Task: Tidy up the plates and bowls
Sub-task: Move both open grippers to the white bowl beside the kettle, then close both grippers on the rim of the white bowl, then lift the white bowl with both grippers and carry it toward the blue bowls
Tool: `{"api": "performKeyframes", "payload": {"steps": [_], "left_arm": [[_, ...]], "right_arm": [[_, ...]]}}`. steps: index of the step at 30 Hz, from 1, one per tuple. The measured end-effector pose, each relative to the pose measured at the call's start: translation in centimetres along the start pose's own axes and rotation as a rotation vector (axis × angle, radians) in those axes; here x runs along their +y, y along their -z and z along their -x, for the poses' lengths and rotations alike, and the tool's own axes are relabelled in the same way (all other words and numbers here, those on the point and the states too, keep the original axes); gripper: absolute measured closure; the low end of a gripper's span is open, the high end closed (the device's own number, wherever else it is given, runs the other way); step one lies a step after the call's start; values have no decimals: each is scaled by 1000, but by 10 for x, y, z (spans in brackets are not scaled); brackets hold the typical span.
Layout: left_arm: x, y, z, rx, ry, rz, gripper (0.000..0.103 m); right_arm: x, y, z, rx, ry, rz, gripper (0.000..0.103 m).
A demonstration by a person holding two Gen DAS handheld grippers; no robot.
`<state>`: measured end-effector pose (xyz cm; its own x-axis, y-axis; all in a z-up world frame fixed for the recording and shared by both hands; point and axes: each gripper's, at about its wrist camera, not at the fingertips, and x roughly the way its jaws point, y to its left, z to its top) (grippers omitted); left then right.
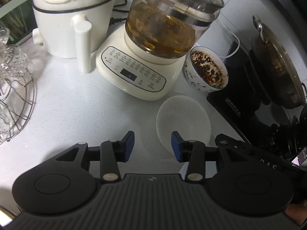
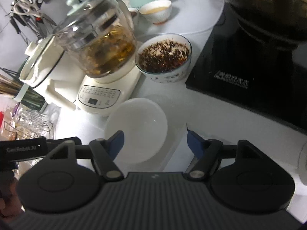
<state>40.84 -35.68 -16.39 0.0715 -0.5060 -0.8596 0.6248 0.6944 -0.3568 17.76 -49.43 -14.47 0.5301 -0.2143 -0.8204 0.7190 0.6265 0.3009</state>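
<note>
An empty white bowl sits on the white counter in front of the kettle base; it also shows in the right wrist view. A patterned bowl of dark flakes stands behind it, also in the right wrist view. My left gripper is open and empty, its right pad at the white bowl's near rim. My right gripper is open and empty, its left finger over the bowl's near left rim. A third white bowl with liquid stands far back.
A glass kettle on a cream base and a white pot stand behind. A black induction cooker with a lidded pan is at the right. A wire basket with glassware is at the left. Scissors hang on the wall.
</note>
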Motion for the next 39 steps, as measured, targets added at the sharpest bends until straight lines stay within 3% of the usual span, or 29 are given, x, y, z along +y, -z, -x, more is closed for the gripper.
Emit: {"api": "performKeyframes", "payload": {"steps": [6, 10, 18, 28, 31, 39], "left_arm": [[-6, -8, -21, 19, 12, -22, 55], [-14, -12, -34, 30, 25, -52, 55], [-11, -16, -64, 83, 7, -13, 58], [-12, -17, -85, 99, -30, -31, 90], [-13, -16, -85, 89, -31, -37, 95], [-13, -14, -82, 81, -49, -38, 95]], "right_arm": [[-10, -3, -14, 4, -16, -36, 31], [-14, -7, -24, 20, -20, -40, 44], [-20, -14, -51, 76, -11, -32, 65], [-20, -10, -71, 114, -42, -34, 92], [-16, -9, -73, 119, -38, -23, 93], [-16, -7, -73, 132, -60, -30, 93]]}}
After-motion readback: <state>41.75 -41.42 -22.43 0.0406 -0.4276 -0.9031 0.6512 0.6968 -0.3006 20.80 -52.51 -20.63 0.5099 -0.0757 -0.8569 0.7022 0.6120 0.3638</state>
